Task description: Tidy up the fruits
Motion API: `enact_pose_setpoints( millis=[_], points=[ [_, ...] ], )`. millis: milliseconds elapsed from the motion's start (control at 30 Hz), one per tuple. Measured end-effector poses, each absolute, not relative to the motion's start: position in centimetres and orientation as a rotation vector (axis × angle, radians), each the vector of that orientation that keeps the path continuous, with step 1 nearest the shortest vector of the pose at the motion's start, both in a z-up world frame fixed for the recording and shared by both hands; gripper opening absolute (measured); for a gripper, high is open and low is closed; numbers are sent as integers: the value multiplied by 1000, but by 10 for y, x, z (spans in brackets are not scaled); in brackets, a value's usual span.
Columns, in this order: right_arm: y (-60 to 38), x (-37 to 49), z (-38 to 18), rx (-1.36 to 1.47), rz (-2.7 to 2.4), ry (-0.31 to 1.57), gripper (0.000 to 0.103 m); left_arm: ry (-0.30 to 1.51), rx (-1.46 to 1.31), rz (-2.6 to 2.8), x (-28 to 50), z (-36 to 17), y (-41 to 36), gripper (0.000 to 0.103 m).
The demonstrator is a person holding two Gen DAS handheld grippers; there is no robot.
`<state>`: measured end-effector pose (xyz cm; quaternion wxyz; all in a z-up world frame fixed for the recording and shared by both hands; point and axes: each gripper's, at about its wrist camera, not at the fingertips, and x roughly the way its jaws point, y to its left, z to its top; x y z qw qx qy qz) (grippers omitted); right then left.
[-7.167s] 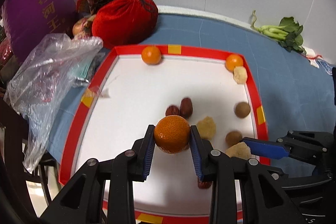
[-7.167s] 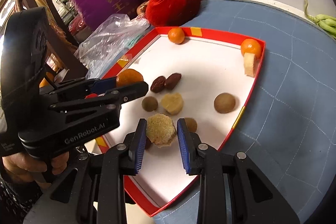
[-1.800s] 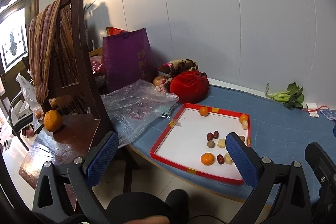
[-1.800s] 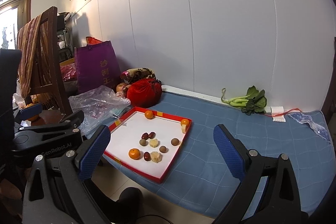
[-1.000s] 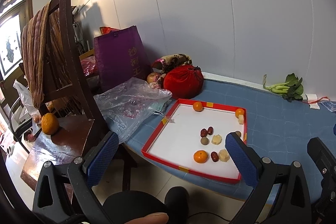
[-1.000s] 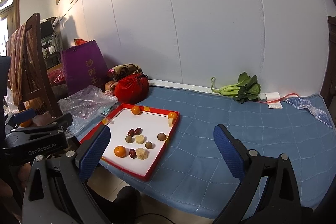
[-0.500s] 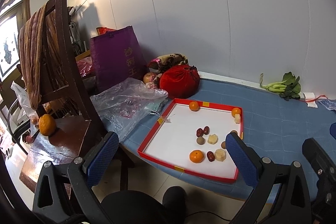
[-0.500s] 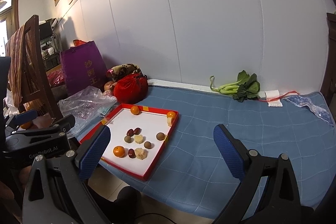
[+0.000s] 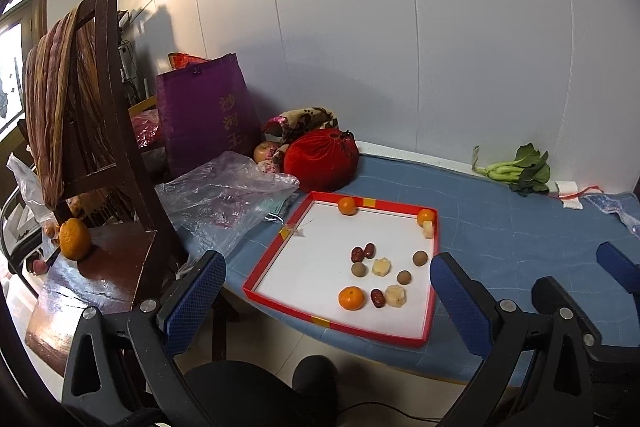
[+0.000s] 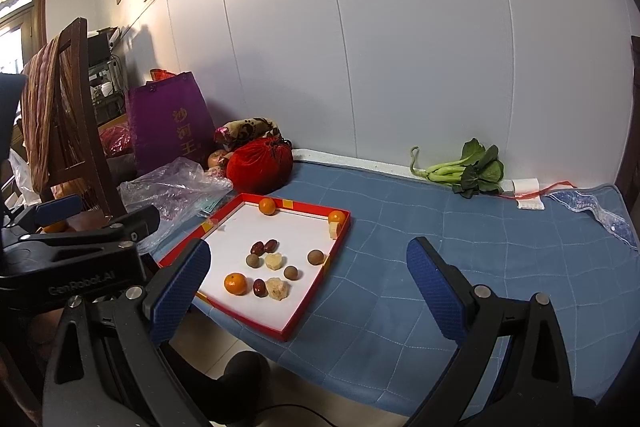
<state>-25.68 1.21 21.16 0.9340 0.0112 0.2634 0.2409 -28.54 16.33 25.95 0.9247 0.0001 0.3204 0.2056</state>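
Fruits sat in the red-rimmed tray (image 9: 433,259) at the blue mat's (image 10: 460,243) left edge: one tangerine (image 9: 351,297) by a red date (image 9: 377,298) near the tray's front edge. Left gripper (image 9: 326,301) and right gripper (image 10: 308,289) both hung spread wide, holding nothing, well back from the tray.

Four oranges (image 9: 351,297), three dates (image 9: 377,298), three longans (image 9: 419,258), three pale chunks (image 9: 395,295)

1. You are in a lived-in home room: a quilted blue mattress (image 10: 440,251) lies along a white panelled wall.
2. A wooden chair (image 9: 116,155) draped with cloth, a purple shopping bag (image 9: 204,115) and loose greens (image 10: 468,169) surround you.
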Motion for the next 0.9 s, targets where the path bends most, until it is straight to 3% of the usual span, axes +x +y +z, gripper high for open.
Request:
enact_pose_setpoints(
  millis=[900],
  points=[
    [4,-255,215,50,462,519,99,596,53,587,-290,264,168,103]
  ],
)
